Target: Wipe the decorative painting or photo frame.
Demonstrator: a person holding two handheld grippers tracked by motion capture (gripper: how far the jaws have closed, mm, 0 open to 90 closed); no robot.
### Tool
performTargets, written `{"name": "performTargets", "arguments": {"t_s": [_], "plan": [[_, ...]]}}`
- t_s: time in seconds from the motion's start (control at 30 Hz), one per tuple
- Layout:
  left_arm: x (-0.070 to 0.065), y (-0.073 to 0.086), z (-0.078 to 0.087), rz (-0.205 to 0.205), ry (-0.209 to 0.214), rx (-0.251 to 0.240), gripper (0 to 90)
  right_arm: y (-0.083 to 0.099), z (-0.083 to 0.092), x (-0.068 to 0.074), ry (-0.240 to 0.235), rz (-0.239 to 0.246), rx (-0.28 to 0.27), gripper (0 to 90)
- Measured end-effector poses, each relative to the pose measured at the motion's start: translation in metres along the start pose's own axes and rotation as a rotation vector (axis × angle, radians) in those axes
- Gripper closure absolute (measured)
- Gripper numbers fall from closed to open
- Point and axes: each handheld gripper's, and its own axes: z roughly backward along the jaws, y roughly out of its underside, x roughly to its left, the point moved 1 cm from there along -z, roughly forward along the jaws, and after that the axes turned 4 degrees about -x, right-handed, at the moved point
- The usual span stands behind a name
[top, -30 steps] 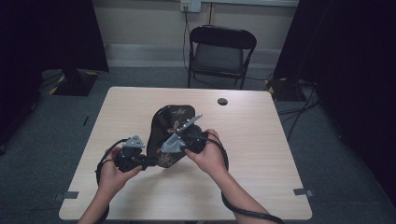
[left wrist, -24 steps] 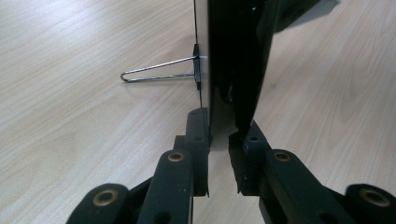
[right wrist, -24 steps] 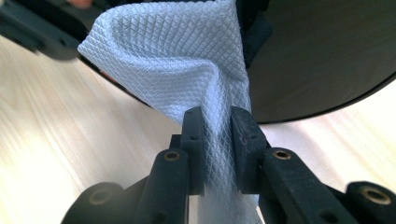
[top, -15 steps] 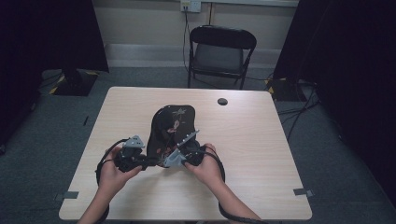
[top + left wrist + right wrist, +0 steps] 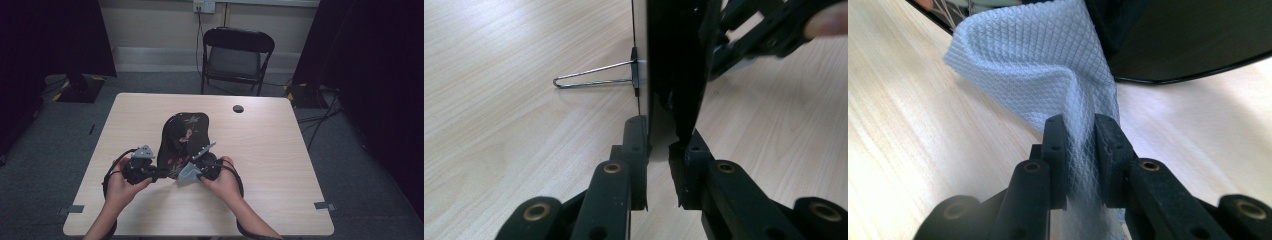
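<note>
A black glossy panel [image 5: 182,135] with a flower pattern stands tilted on the wooden table [image 5: 280,165]. My left gripper [image 5: 161,173] is shut on its near lower edge. In the left gripper view my left gripper [image 5: 659,150] pinches the thin black panel [image 5: 674,60] edge-on, and a wire stand [image 5: 589,80] sticks out from its back. My right gripper [image 5: 189,172] is shut on a pale cloth [image 5: 186,175] at the panel's near edge. Seen from the right gripper view, the white diamond-weave cloth [image 5: 1048,65] rises from my right gripper [image 5: 1080,132] against the dark panel [image 5: 1188,40].
A small black round disc [image 5: 238,108] lies at the table's far side. A black folding chair [image 5: 235,55] stands behind the table. Cables loop from both grippers near the front edge. The other gripper [image 5: 769,35] reaches in beyond the panel in the left gripper view.
My right hand has come down with the cloth, from beside the panel's face to its near lower edge by the table. The left hand and the panel have stayed put.
</note>
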Motion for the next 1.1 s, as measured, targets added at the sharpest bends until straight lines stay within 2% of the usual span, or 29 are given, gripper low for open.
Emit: {"name": "performTargets", "arguments": {"t_s": [0.2, 0.23, 0.27, 0.33, 0.37, 0.47, 0.5, 0.53, 0.6, 0.67, 0.9, 1.1], "plan": [[0.0, 0.0, 0.0, 0.0, 0.0, -0.001, 78.6, -0.012, 0.037, -0.01, 0.026, 0.007, -0.056, 77.5], [0.0, 0.0, 0.0, 0.0, 0.0, -0.001, 78.6, -0.012, 0.037, -0.01, 0.026, 0.007, -0.056, 77.5], [0.0, 0.0, 0.0, 0.001, 0.001, -0.001, 78.6, -0.018, 0.051, -0.012, 0.037, 0.013, -0.076, 77.5], [0.0, 0.0, 0.0, 0.0, 0.002, 0.001, 78.6, -0.021, 0.055, -0.013, 0.041, 0.016, -0.081, 77.5], [0.0, 0.0, 0.0, 0.001, 0.002, 0.0, 78.6, -0.028, 0.068, -0.013, 0.05, 0.027, -0.098, 77.5], [0.0, 0.0, -0.001, -0.001, 0.002, 0.001, 78.6, -0.041, 0.087, -0.012, 0.07, 0.054, -0.122, 77.5], [0.0, 0.0, -0.001, -0.001, 0.002, 0.001, 78.7, -0.041, 0.087, -0.012, 0.07, 0.054, -0.122, 77.5], [0.0, 0.0, -0.001, -0.001, 0.002, 0.0, 78.7, -0.051, 0.101, -0.011, 0.082, 0.068, -0.139, 77.5], [0.0, 0.0, -0.001, -0.001, 0.002, 0.001, 78.6, -0.055, 0.105, -0.01, 0.088, 0.072, -0.148, 77.4], [0.0, 0.0, -0.001, -0.002, 0.002, 0.001, 78.6, -0.069, 0.122, -0.008, 0.103, 0.092, -0.176, 77.4], [0.0, 0.0, -0.001, 0.003, 0.003, -0.003, 78.6, -0.093, 0.148, -0.006, 0.132, 0.114, -0.216, 77.5], [0.0, 0.0, -0.001, 0.002, 0.003, -0.002, 78.6, -0.103, 0.152, -0.005, 0.129, 0.096, -0.237, 77.3]]}}
